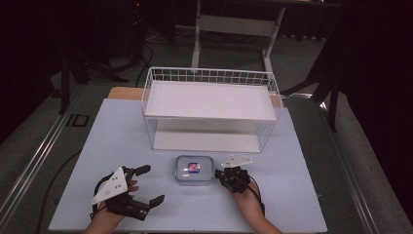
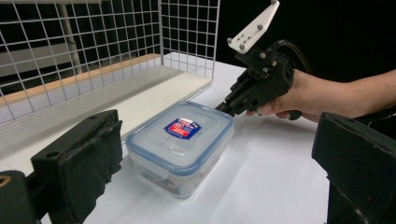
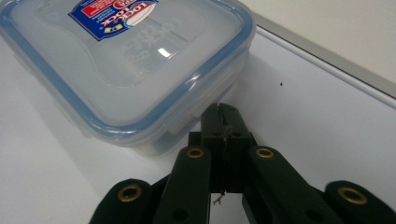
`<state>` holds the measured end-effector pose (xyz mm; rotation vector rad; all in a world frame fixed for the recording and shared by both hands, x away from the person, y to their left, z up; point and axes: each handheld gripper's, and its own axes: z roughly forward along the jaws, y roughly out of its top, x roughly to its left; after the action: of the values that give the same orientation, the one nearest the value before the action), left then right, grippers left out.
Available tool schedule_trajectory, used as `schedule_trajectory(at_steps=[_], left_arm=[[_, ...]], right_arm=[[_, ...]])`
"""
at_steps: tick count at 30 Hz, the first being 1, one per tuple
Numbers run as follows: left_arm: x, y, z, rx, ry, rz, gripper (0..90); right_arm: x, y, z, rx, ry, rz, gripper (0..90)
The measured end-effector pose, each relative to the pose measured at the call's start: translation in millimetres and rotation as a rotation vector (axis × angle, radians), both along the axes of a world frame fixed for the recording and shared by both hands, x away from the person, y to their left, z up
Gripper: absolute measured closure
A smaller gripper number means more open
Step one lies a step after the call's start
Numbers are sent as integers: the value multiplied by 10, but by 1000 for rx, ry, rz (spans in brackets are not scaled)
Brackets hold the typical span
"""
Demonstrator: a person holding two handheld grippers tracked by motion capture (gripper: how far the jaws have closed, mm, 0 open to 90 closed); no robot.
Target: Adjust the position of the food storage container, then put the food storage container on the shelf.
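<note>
In the high view, the plastic container (image 1: 194,170) sits lid-on near the front middle of the pale surface (image 1: 112,146), just in front of the two-tier wire rack (image 1: 209,109). The left gripper (image 1: 146,185) rests to its left with jaws spread wide, holding nothing, well apart from the box. The right gripper (image 1: 220,174) is at the container's right edge. Judging from this, the work is at an early stage: the box is neither lifted nor placed on either rack shelf, and both shelves lie bare. Open room surrounds the box on the left and front; the rack's lower shelf edge is close behind it.

In the left gripper view, the container (image 2: 181,145) lies between and beyond the spread jaws, with free surface toward the near edge. The right gripper (image 2: 224,106) touches or nearly touches the box's far corner, beside the rack's (image 2: 93,56) wire wall.

In the right gripper view, the right gripper (image 3: 223,112) is clenched, jaws pressed together with nothing between, its tip just at the container's (image 3: 126,60) side under the lid's blue rim. The lid looks fully seated.
</note>
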<state>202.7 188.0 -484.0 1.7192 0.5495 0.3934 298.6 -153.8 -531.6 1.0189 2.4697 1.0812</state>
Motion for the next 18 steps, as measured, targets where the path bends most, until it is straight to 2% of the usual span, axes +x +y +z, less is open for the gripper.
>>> schedule_trajectory(at_steps=[3,6,10,12,18], left_arm=[[0,6,2,-3,2,1,28],[5,10,-3,-4,6,1,28],[9,0,-9,-2,12,1,28],[12,-9,-16,2,14,1,28],[33,-29,-26,27,28,2,28]], right_arm=[[14,-4,9,4,-3,0,900],[-5,-64,55,-6,-30,-12,891],[-79,-206,164,13,-57,-24,793],[-149,-277,244,38,-74,-21,760],[-351,-387,495,119,-153,-8,370]])
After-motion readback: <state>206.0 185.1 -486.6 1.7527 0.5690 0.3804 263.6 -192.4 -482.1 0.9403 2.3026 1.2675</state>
